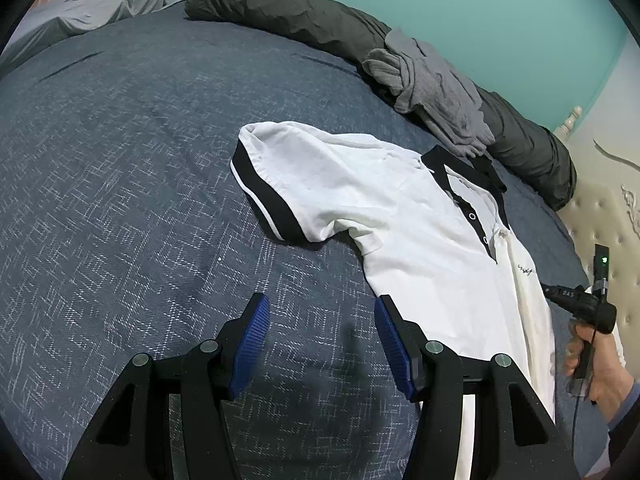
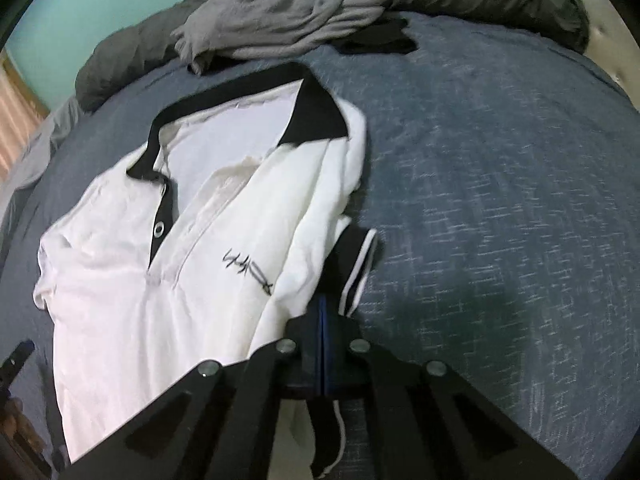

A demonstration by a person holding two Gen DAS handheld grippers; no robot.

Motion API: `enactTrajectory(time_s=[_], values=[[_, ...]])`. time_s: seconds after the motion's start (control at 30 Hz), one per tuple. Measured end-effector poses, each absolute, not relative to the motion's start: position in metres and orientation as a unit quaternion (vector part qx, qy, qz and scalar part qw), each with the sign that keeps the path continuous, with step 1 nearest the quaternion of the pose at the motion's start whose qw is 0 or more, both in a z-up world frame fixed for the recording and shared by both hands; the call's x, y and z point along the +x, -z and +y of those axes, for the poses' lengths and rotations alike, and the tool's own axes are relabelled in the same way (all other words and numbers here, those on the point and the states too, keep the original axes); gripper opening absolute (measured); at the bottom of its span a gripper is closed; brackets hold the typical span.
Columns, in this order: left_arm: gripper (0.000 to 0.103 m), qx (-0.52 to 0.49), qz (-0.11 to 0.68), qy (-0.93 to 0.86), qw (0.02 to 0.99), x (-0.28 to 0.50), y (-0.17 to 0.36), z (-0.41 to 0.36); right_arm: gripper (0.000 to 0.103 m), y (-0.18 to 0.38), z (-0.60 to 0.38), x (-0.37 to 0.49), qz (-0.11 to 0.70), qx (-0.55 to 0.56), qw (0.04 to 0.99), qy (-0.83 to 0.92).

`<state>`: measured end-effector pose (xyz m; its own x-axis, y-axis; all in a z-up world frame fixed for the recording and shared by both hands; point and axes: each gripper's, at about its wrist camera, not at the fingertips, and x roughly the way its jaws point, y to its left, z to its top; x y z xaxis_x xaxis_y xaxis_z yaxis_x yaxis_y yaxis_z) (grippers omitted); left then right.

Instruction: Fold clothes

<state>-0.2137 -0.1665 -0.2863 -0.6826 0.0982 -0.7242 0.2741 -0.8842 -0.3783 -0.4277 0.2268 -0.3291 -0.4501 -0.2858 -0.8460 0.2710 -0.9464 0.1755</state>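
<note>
A white polo shirt [image 1: 404, 236] is lying face up on the blue-grey bed cover [image 1: 132, 200], its black collar [image 2: 316, 112] pointing toward the far side of the bed, where a crumpled grey garment [image 1: 436, 92] is resting against a long dark green roll of bedding [image 1: 288, 12]. The shirt is showing a black button placket, black sleeve cuffs edged with a thin white stripe, and a small black logo on the chest. One sleeve is spreading flat out to the side in the left wrist view; the other side of the shirt is folding inward over the chest, rumpled, with its cuff [image 2: 358, 268] lying at the shirt's edge.

The left gripper [image 1: 322, 340] is hovering over the bare bed cover just beside the shirt's lower edge, its blue fingers [image 1: 250, 344] standing apart with nothing between them. The right gripper [image 2: 323, 320] is sitting at the folded-in cuff, its fingers pressed fully together; whether any cloth is pinched there is hard to tell.
</note>
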Motion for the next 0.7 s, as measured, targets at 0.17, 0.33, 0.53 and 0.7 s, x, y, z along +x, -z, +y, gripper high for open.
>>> enactTrajectory(time_s=[0.17,0.33,0.53,0.7], values=[[0.059,0.397,0.235,0.886,0.048,-0.214,0.287,-0.164,0.0,0.319,0.242,-0.431,-0.037,0.481,0.158,0.861],[0.059,0.398,0.233,0.886,0.047,-0.215,0.288,-0.163,0.007,0.325,0.249,-0.443,-0.096,0.491,0.167,0.849],[0.061,0.401,0.234,0.884,0.048,-0.216,0.29,-0.165,0.053,0.342,0.249,-0.455,-0.125,0.494,0.148,0.848],[0.062,0.402,0.235,0.884,0.047,-0.218,0.291,-0.166,0.051,0.35,0.242,-0.461,-0.109,0.486,0.157,0.853]])
